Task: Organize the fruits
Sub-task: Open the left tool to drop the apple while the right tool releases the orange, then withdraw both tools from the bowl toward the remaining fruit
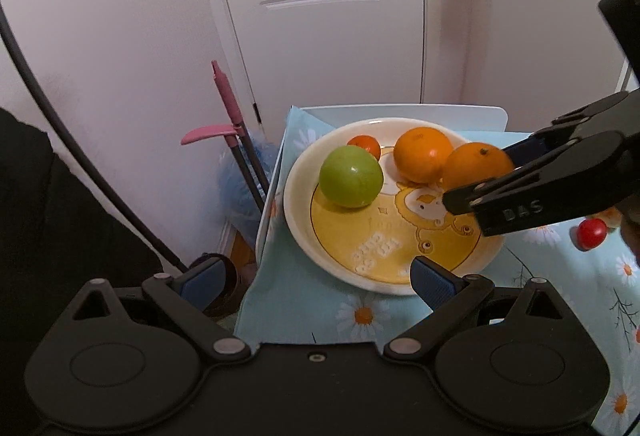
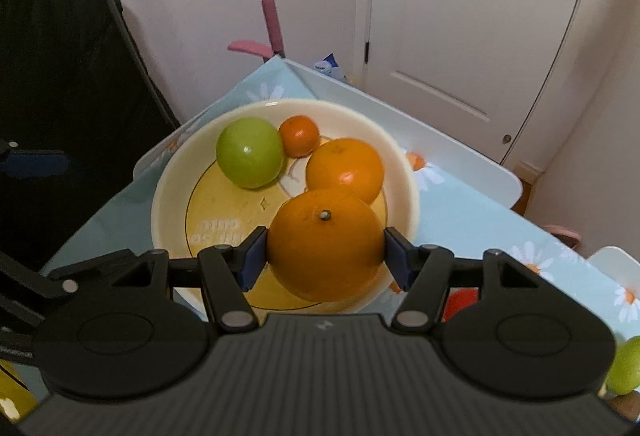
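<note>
Starting at the left side, a pink-handled broom [image 1: 230, 108] leans against the wall beside the white door [image 1: 328, 16]. Next comes the left gripper [image 1: 316, 278], whose blue pads [image 1: 434, 282] stand wide apart with nothing between them; one pad hangs over the near rim of the plate, the other is beyond the table edge. The cream and yellow plate [image 2: 168, 188] sits on a light blue tablecloth with daisies [image 1: 288, 300]. On the plate lie a green apple [image 2: 250, 152], behind it a small tangerine [image 2: 299, 136], touching the apple, and then an orange [image 2: 345, 170]. Further right, the right gripper [image 2: 325, 256] is clenched on a second orange [image 2: 325, 248]: both blue pads press on its sides, and the fruit is above the near right part of the plate, just beside the first orange. At the far right, a small red tomato [image 1: 592, 233] rests on the cloth, apart from the plate. In the right wrist view another green fruit [image 2: 626, 366] shows at the edge.
</note>
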Motion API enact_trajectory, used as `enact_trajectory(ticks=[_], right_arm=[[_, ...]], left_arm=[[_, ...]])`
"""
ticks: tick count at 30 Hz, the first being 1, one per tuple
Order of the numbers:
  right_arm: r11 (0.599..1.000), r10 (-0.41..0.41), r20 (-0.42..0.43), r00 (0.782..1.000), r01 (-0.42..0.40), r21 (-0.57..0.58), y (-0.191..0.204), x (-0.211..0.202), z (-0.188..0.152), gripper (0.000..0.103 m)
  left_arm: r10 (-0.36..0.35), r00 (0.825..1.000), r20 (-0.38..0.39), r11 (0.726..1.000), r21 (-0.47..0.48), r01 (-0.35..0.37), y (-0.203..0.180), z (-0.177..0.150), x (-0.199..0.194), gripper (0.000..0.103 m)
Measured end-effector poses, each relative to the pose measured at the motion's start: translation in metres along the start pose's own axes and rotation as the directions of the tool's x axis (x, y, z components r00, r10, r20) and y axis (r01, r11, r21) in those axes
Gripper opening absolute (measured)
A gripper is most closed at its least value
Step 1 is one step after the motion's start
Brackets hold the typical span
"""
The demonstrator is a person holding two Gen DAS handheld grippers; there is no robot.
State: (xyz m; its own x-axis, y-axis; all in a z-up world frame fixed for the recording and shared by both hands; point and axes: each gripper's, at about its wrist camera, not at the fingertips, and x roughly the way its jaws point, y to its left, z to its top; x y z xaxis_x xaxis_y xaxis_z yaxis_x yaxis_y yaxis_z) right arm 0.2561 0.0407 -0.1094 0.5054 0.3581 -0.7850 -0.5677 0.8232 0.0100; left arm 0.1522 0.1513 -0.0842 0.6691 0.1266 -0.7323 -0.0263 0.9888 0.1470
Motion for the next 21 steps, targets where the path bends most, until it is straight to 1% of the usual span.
enact_trajectory(ticks=[4,11,12,14,15,16,21], right_arm=[[1.000,0.012,-0.007,1.000,-0.012,-0.008,0.002,0.008,-0.004,0.077],[1.000,0.006,-0.037,0.999,-0.006,-0.014,0.005,0.017,-0.007,0.077],[1.000,0.005,-0.028,1.000,-0.006,-0.016,0.005,0.016,-0.008,0.078],[1.000,0.010,0.009,1.000,-0.009,-0.024,0.006,0.010,-0.006,0.086],[1.000,0.006,0.021,1.000,-0.005,-0.027,0.006,0.007,-0.005,0.100],[1.000,0.002,0.024,1.000,-0.002,-0.028,0.006,0.005,-0.004,0.103],[1.000,-0.009,0.036,0.999,0.010,-0.016,0.006,-0.003,0.000,0.103]], left_arm=[[0.001,1.000,-0.010,1.000,0.001,-0.001,-0.004,-0.007,0.000,0.101],[-0.008,1.000,-0.017,1.000,-0.019,0.008,-0.006,-0.010,-0.001,0.101],[-0.006,1.000,-0.017,1.000,-0.017,0.006,-0.006,-0.011,-0.001,0.101],[-0.002,1.000,-0.019,1.000,-0.014,0.002,-0.006,-0.012,-0.003,0.101],[-0.001,1.000,-0.020,1.000,-0.013,0.001,-0.006,-0.013,-0.004,0.101],[-0.001,1.000,-0.021,1.000,-0.013,0.001,-0.007,-0.014,-0.006,0.101],[-0.004,1.000,-0.017,1.000,-0.008,0.004,-0.008,-0.015,-0.014,0.101]])
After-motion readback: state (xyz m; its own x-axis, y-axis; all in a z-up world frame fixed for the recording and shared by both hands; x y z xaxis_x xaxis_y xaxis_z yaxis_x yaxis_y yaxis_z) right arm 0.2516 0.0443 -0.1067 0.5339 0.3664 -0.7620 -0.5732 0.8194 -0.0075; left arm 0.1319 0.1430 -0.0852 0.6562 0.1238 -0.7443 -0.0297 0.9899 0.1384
